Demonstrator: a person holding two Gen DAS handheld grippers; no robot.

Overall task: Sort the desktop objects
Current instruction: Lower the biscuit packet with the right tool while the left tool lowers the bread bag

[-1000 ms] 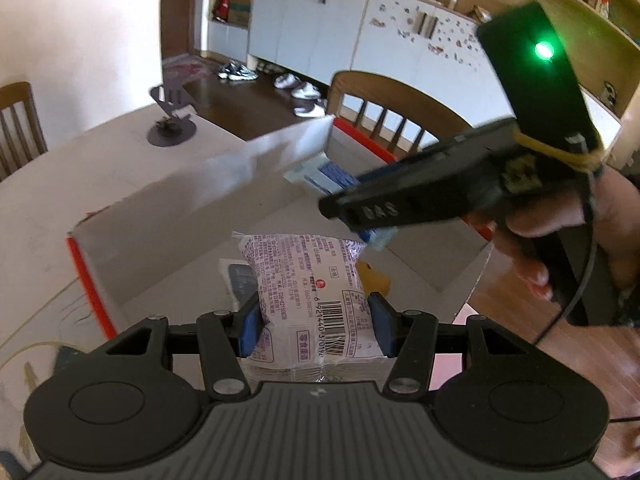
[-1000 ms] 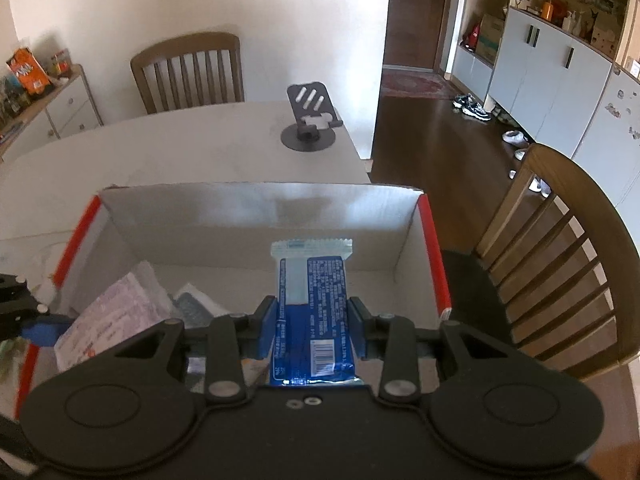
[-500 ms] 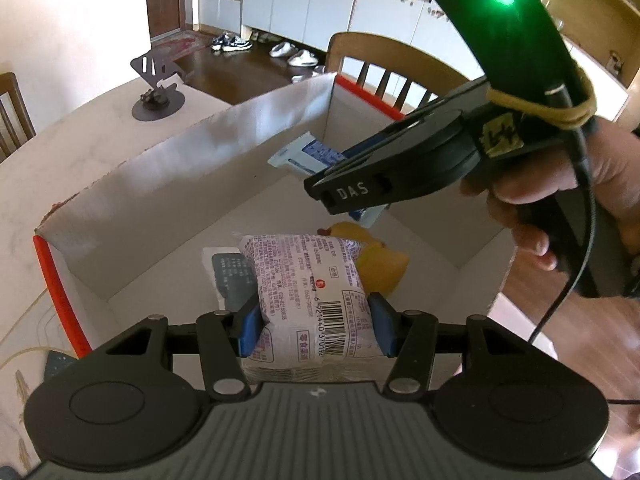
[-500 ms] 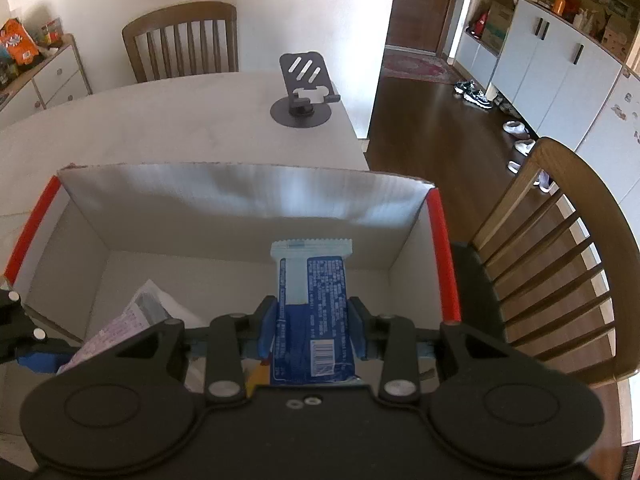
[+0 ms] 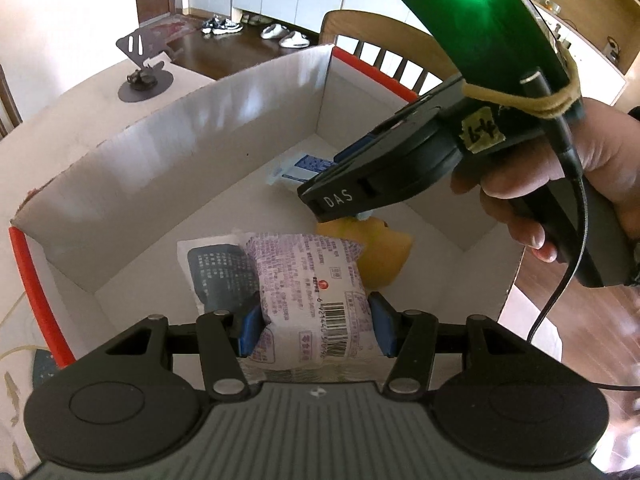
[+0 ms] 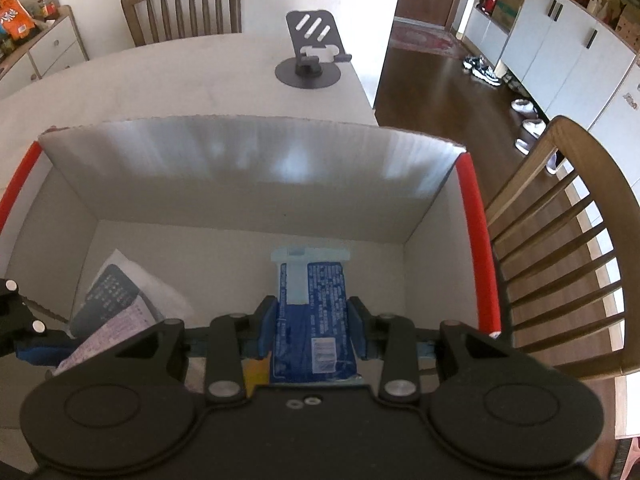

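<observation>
- Both grippers have sunk lower into the white box [image 6: 248,164] since the earlier frames; its far wall now fills more of each view, and the phone stand [image 6: 310,60] sits higher toward the frame top.
- At lower centre of the left wrist view, the left gripper [image 5: 314,330] is clamped on a purple-printed snack packet [image 5: 316,292], its blue pads pressing both sides.
- At lower centre of the right wrist view, the right gripper [image 6: 312,328] is clamped on a blue wrapper packet [image 6: 312,316], held lengthwise and pointing at the far wall.
- On the box floor lie a dark grey sachet [image 5: 218,270] and a yellow object [image 5: 382,252], just under the purple packet.
- Risk: the two tools are close together inside the box, with the right one crossing the upper right of the left view; a careless release could knock them together.
- Risk: letting go from this height could land the purple packet on top of the sachet, or leave it leaning on the yellow object.
</observation>
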